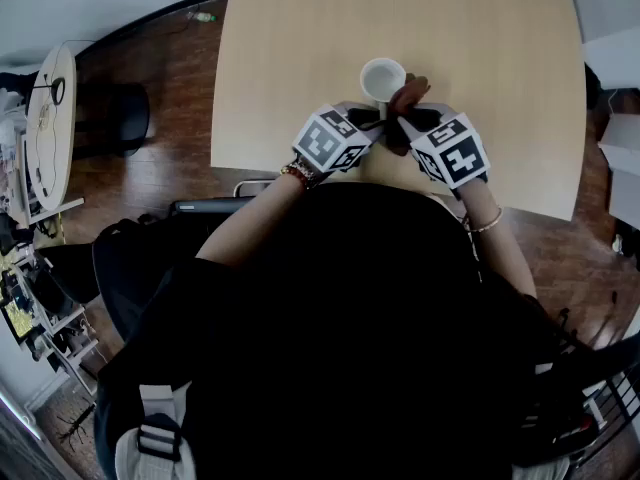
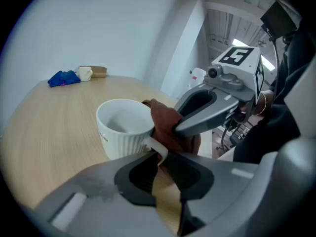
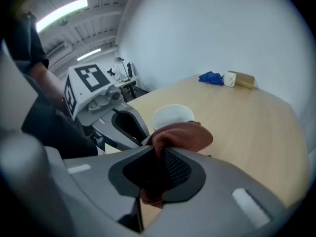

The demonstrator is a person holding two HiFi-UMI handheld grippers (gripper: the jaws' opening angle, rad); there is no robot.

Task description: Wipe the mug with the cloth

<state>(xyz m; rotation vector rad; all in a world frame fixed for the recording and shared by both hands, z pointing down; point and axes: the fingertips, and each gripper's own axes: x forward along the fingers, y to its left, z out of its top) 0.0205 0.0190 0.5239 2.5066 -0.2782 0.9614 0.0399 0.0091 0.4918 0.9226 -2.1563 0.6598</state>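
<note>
A white ribbed mug (image 1: 383, 76) (image 2: 124, 128) (image 3: 172, 116) stands upright on the light wooden table (image 1: 300, 58), near its front edge. My left gripper (image 1: 372, 120) (image 2: 157, 158) is shut on the mug's handle (image 2: 158, 151), which runs in between its jaws. My right gripper (image 1: 405, 118) (image 3: 157, 154) is shut on a bunched brown cloth (image 1: 408, 95) (image 3: 181, 135) (image 2: 167, 126). The cloth presses against the mug's side next to the handle. In the left gripper view the right gripper (image 2: 178, 128) comes in from the right with the cloth in its jaws.
At the table's far end lie a blue crumpled thing (image 2: 63, 78) (image 3: 212, 77), a small white object (image 2: 85, 73) and a brown box (image 2: 98, 71). On the wooden floor to the left stand a black chair (image 1: 115, 118) and a white round table (image 1: 50, 128).
</note>
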